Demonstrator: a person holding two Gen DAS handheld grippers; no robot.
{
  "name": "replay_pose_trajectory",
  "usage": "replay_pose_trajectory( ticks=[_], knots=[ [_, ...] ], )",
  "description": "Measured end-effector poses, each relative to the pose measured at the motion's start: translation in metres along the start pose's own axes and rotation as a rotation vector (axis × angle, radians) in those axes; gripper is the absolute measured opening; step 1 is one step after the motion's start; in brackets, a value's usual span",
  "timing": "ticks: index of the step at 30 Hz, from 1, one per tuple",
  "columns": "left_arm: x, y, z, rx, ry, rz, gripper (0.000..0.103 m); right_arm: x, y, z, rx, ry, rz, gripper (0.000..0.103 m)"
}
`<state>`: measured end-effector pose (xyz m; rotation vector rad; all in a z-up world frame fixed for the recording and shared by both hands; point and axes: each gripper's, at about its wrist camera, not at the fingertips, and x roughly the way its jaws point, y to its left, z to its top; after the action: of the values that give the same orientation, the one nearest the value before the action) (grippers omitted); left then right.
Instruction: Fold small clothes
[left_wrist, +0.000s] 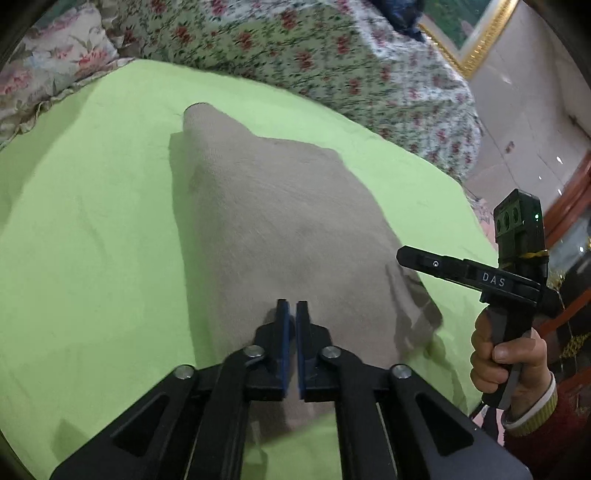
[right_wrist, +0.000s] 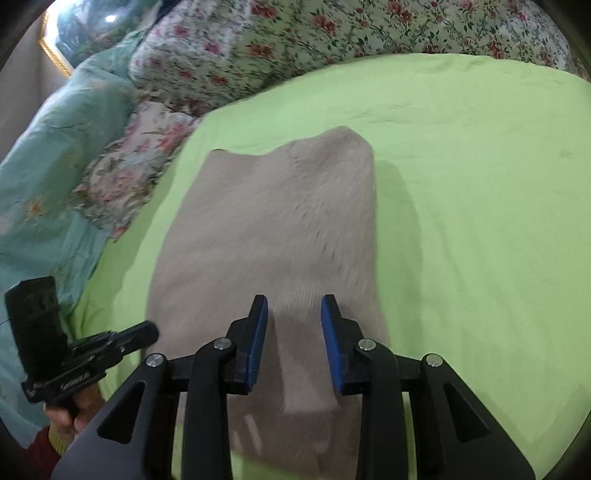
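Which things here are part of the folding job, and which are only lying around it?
Part of the job:
- beige knitted garment, lying on the green sheet
- green sheet, the folding surface
- left gripper, shut
- right gripper, jaws apart above the garment

Only lying around:
- floral quilt
- floral pillow
- teal blanket
- gold-framed picture

- The folded garment (left_wrist: 280, 221) lies on the sheet (left_wrist: 92, 240), about mid-sheet.
- Behind the sheet lies the flowered quilt (left_wrist: 314, 55).
- A pillow (left_wrist: 48, 66) sits at the sheet's far left corner.
- The left gripper (left_wrist: 292, 306) hangs over the garment's near edge.
- The right gripper (right_wrist: 294, 302) hangs over the garment's near part too.
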<state>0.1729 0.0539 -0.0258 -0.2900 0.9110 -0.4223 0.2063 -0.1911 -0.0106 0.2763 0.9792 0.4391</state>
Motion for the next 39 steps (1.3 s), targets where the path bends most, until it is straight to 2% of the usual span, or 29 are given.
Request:
replay_pose_trajectory(
  ticks=[2,4,6,9,18,20,21,24,28,30,31,34,38,39],
  knots=[
    [-0.01,-0.012,-0.015,0.046,0.008,-0.015,0.019,-0.012,0.003,-0.017,-0.012,-0.012,0.0,0.031],
    [-0.011,-0.02,-0.029,0.094,0.021,0.023,0.027,-0.02,0.006,-0.031,-0.037,-0.015,-0.009,0.032],
    [-0.005,-0.018,-0.042,0.11,0.055,0.065,0.027,-0.019,0.005,-0.048,-0.061,0.015,-0.072,0.035],
    [0.003,-0.004,-0.048,0.052,0.082,0.052,0.023,-0.007,-0.004,-0.064,-0.069,0.081,-0.155,0.035],
    [0.006,-0.008,-0.051,0.039,0.087,0.1,0.023,-0.013,-0.014,-0.071,-0.004,0.072,-0.152,0.037],
    [0.008,-0.011,-0.048,0.02,0.086,0.104,0.024,-0.013,-0.02,-0.071,0.013,0.076,-0.166,0.046],
    [0.011,-0.01,-0.043,0.021,0.091,0.104,0.024,-0.012,-0.025,-0.074,0.033,0.085,-0.177,0.055],
    [0.001,-0.016,-0.045,0.047,0.074,0.119,0.026,-0.023,-0.027,-0.078,0.049,0.052,-0.152,0.055],
    [-0.009,-0.02,-0.054,0.06,0.1,0.156,0.037,-0.039,-0.008,-0.084,-0.051,0.04,-0.222,0.055],
    [-0.015,-0.02,-0.061,0.038,0.106,0.173,0.05,-0.05,-0.006,-0.089,-0.042,0.032,-0.207,0.055],
    [-0.019,-0.019,-0.064,0.03,0.102,0.187,0.06,-0.055,-0.005,-0.092,-0.029,0.029,-0.2,0.055],
    [-0.031,-0.017,-0.073,0.01,0.086,0.204,0.066,-0.067,-0.005,-0.101,-0.005,0.026,-0.185,0.055],
    [-0.044,-0.021,-0.082,0.026,0.077,0.261,0.084,-0.071,0.007,-0.115,-0.005,0.044,-0.176,0.056],
    [-0.047,-0.025,-0.084,0.042,0.072,0.28,0.084,-0.073,0.011,-0.119,-0.014,0.05,-0.177,0.058]
  ],
)
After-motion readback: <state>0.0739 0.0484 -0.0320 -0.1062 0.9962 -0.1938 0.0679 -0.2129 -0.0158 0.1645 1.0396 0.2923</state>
